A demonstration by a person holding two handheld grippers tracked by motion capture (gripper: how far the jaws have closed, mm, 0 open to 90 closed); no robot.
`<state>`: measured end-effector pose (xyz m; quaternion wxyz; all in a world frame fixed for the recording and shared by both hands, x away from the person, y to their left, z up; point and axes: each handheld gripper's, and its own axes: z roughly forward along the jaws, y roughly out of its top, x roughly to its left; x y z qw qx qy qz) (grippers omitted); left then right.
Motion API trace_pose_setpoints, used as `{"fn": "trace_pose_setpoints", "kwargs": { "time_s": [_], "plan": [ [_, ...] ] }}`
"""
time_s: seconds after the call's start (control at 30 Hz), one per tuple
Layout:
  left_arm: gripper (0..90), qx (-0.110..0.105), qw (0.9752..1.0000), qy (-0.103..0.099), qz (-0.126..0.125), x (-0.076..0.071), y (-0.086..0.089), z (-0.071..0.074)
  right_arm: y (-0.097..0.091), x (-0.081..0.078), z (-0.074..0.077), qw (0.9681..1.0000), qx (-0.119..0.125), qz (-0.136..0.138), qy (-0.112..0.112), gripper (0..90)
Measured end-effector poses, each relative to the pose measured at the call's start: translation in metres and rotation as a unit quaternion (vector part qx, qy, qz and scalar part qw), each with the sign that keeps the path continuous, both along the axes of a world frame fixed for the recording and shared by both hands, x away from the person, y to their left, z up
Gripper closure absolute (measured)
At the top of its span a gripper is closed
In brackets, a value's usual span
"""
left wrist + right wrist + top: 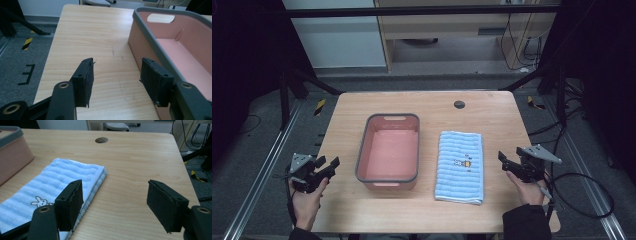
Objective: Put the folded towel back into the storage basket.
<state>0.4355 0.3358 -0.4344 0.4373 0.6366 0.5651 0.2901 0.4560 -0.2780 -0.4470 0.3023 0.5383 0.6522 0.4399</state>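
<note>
The folded blue towel (460,166) lies flat at the 4 o'clock part of the wooden surface (492,107), long axis running 12 to 6, just beside but apart from the empty pink bin (388,150) at its 9 o'clock. The right gripper (510,163) hovers at the towel's 3 o'clock, jaws wide and holding nothing, and is the nearer hand; in the right gripper view its left jaw overlaps the towel's near long edge. The left gripper (326,166), jaws also wide and empty, sits at the bin's 9 o'clock, with bare room around both and the surface's near edge close behind them.
</note>
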Motion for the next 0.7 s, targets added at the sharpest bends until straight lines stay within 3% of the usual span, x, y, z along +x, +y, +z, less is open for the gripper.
{"fn": "trace_pose_setpoints", "kwargs": {
  "time_s": [0.17,0.7],
  "plan": [
    [42.2,0.001,0.9999,-0.014,-0.009,-0.004,-0.005,0.009,0.003,-0.002,0.008,0.9998,-0.003,0.009,-0.015,28.9],
    [38.9,0.013,0.9973,-0.046,-0.056,-0.015,-0.039,0.033,0.013,-0.004,0.026,0.9992,-0.008,0.028,-0.026,29.7]
  ]
}}
